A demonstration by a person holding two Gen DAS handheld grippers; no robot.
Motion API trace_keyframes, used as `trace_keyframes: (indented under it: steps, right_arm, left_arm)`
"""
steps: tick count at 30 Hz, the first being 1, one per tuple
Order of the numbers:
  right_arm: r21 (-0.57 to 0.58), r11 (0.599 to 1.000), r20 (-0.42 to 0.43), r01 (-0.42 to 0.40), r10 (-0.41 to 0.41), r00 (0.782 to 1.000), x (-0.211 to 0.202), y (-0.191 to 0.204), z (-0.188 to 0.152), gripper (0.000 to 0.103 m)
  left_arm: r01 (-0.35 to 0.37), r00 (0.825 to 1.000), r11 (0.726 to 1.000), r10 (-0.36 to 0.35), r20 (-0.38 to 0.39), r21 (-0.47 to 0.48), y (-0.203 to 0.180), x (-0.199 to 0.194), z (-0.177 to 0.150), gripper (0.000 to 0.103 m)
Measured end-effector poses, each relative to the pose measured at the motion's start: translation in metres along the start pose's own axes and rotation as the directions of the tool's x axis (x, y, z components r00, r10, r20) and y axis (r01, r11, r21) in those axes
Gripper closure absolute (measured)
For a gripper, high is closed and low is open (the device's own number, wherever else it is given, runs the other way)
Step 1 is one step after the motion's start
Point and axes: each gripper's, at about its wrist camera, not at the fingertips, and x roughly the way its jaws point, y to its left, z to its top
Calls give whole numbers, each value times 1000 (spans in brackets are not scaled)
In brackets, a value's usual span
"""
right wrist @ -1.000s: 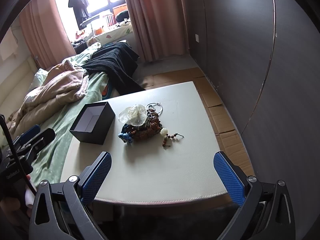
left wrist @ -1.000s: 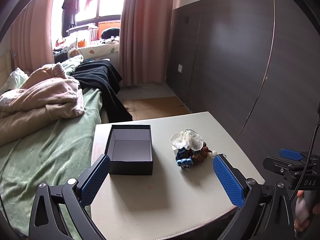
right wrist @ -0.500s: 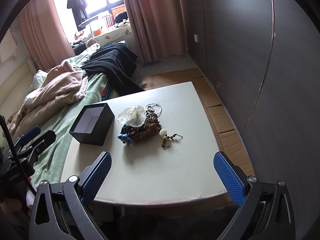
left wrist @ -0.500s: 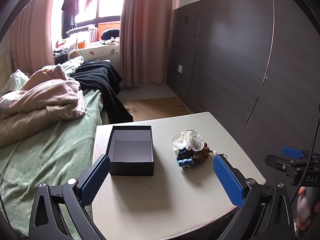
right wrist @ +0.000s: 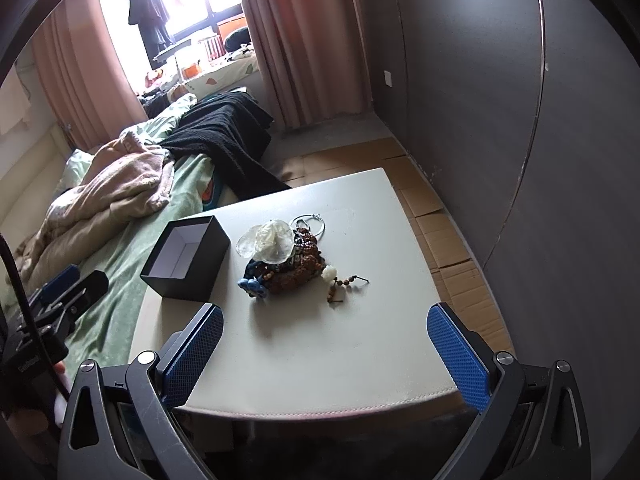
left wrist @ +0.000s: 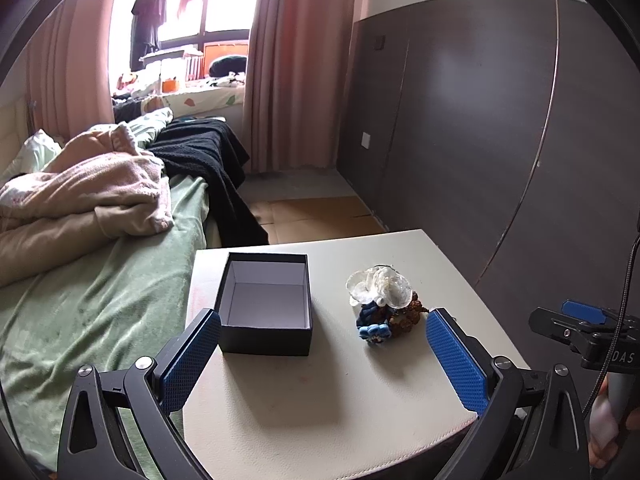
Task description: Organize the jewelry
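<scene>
Bed (left wrist: 100, 300), left third of both frames: green sheet, pink blanket, black throw. Not part of the job.

Black box (left wrist: 266, 304), lower centre-left of the left wrist frame: lidless, pale lining bare, nothing in it. It sits on the bench (left wrist: 320, 392) near the bed-side edge, mouth up, presumably set out as the place for the pieces.

Jewelry heap (left wrist: 384, 304), right of the box and clear of it: one tangled mound. White translucent shell-like flower on top, blue flower piece (right wrist: 253, 286) at the near foot, brown beaded mass underneath. In the right wrist frame a silver hoop (right wrist: 310, 224) shows behind the mound, and a short bead strand with a white bead (right wrist: 342, 280) trails out to the right. Piled like this, pieces will likely drag one another when lifted.

Left tongs (left wrist: 320, 360), bottom of frame: blue pads wide apart, holding nothing, held low off the near bench edge, aimed between box and heap.

Right tongs (right wrist: 324, 354), bottom of frame: also spread wide and unloaded, held higher and farther back, looking down on the heap. Sorting not yet begun, by my reading.
</scene>
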Motion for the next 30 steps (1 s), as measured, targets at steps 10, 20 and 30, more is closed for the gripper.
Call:
trace_keyframes:
  steps: [10, 20, 30]
  right_arm:
    - [123, 992, -19, -6, 8, 1000, 11, -21, 14, 0]
    - [181, 983, -91, 31, -14, 996, 39, -41, 23, 0]
    - [269, 963, -122, 18, 16, 992, 60, -67, 29, 1]
  left_arm:
    - [24, 999, 999, -26, -42, -35, -7, 27, 7, 4]
    - [69, 983, 997, -76, -166, -47, -17, 77, 7, 39]
    - [135, 958, 988, -151, -244, -78, -26, 112, -1, 50]
